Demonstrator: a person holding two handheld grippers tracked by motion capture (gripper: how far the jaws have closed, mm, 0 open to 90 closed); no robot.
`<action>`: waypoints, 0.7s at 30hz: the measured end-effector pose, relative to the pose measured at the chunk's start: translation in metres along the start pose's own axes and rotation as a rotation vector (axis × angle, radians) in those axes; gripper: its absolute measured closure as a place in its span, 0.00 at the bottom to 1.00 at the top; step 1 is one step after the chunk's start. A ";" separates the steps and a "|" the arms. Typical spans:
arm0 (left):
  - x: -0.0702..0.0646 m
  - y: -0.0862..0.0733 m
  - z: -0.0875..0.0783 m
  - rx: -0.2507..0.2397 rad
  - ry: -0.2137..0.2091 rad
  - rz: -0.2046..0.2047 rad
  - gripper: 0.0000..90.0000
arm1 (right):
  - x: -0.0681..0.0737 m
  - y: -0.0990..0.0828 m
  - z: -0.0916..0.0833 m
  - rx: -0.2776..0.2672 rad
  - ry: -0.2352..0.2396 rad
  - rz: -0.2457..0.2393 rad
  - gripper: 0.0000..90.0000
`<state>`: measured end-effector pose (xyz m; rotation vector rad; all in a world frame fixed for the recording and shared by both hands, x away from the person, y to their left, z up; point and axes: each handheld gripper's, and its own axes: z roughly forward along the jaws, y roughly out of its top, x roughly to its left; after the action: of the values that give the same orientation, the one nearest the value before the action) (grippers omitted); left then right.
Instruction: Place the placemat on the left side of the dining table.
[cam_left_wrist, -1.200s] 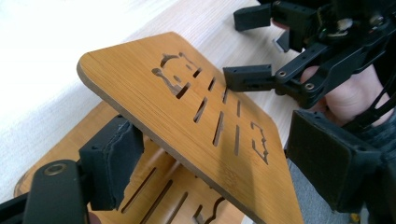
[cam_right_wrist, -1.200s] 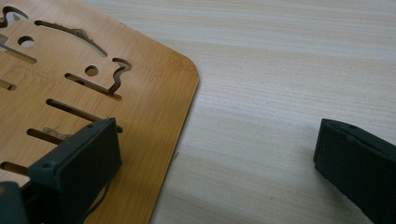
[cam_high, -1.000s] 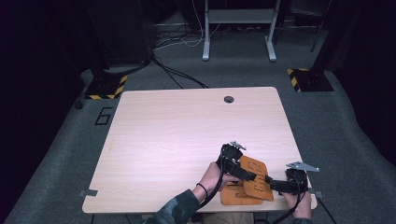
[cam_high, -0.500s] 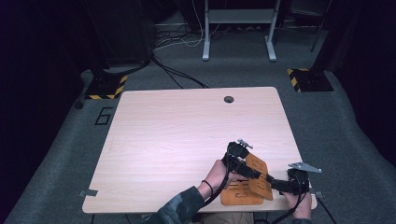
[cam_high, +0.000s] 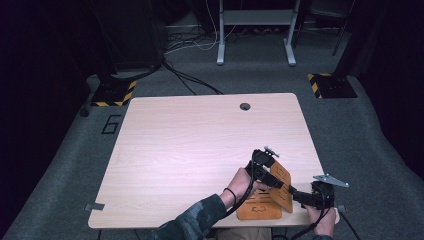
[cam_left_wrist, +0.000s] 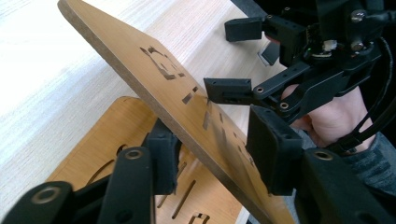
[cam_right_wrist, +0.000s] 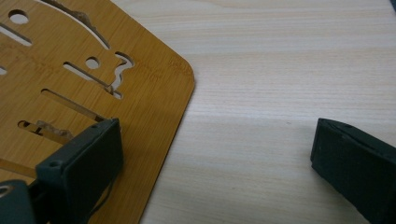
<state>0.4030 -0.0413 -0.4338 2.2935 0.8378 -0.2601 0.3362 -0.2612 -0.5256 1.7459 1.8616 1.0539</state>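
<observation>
Two tan wooden boards with cut-out slots sit at the table's front right corner. One board (cam_high: 257, 210) (cam_left_wrist: 107, 140) lies flat. The other board (cam_high: 284, 175) (cam_left_wrist: 140, 65) rises at a slant over it. My left gripper (cam_high: 280, 184) (cam_left_wrist: 215, 156) has been closing around the slanted board. Its lower pad (cam_left_wrist: 163, 156) touches the underside, and the upper pad (cam_left_wrist: 273, 154) stands close over the top face without a clear press. My right gripper (cam_high: 298, 196) (cam_left_wrist: 238, 58) (cam_right_wrist: 219, 158) is open wide, with one pad (cam_right_wrist: 88, 154) resting on a board (cam_right_wrist: 93, 60) and the other over bare table.
The light wooden table (cam_high: 200, 145) has a cable hole (cam_high: 245, 106) near its far edge. The boards lie close to the front and right edges. Beyond the table are floor cables (cam_high: 190, 80), a metal stand (cam_high: 255, 30) and striped feet (cam_high: 327, 85).
My left hand and gripper have shifted a little to the right, and the slanted board now stands steeper. The right gripper has kept its place.
</observation>
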 end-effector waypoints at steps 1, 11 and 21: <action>0.000 0.001 0.001 0.008 0.002 0.004 0.63 | 0.000 0.000 0.000 0.000 0.000 0.000 0.02; 0.009 0.010 0.011 0.032 -0.033 -0.045 0.75 | -0.009 -0.001 -0.004 -0.012 -0.038 0.020 0.02; 0.026 0.007 0.014 -0.006 -0.121 -0.185 0.83 | -0.009 -0.001 -0.005 -0.044 -0.052 0.013 0.01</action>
<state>0.4283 -0.0412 -0.4506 2.1725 0.9871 -0.4738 0.3337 -0.2712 -0.5248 1.7457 1.7851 1.0367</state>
